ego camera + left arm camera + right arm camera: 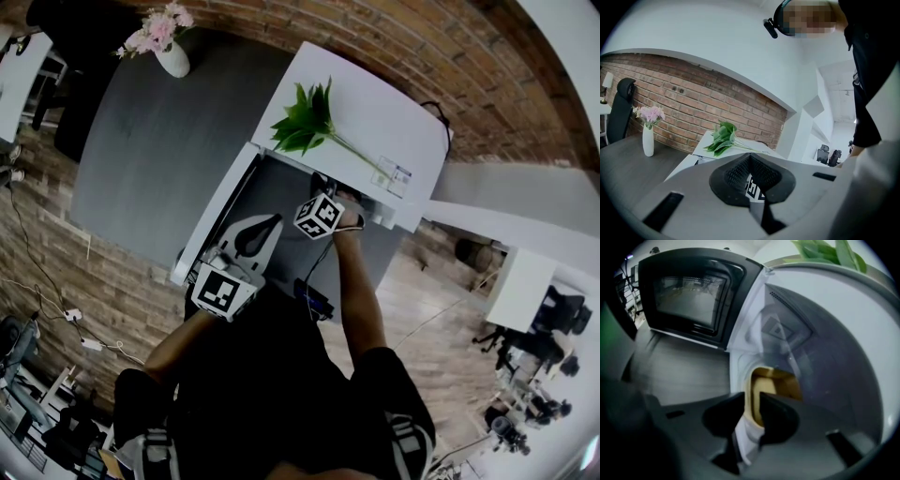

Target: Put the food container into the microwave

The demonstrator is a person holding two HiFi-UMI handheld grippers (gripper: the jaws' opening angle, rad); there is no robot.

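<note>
microwave (375, 112) stands white on the grey table (150, 159), against the brick wall (703, 103), with its door (689, 291) swung wide open to the left. a sprig of green leaves (305, 122) lies on its top.

the right gripper (752, 416) reaches into the open cavity. its jaws are clamped on the near wall of the container (773, 385), one pad outside and one inside. the container is cream outside and yellowish within, open at the top. it sits low in the cavity, just past the front edge and towards the left side. no view shows whether its base touches the cavity floor.

the left gripper (750, 176) is held near the person, at the left, in front of the door's near edge and well apart from the container. its jaws are pressed together with nothing between them, pointing up and away towards the wall.

far left on the table, a white vase (172, 58) of pink flowers stands upright, well apart from the microwave. a dark chair (621, 110) is at the far left edge of the left gripper view.
</note>
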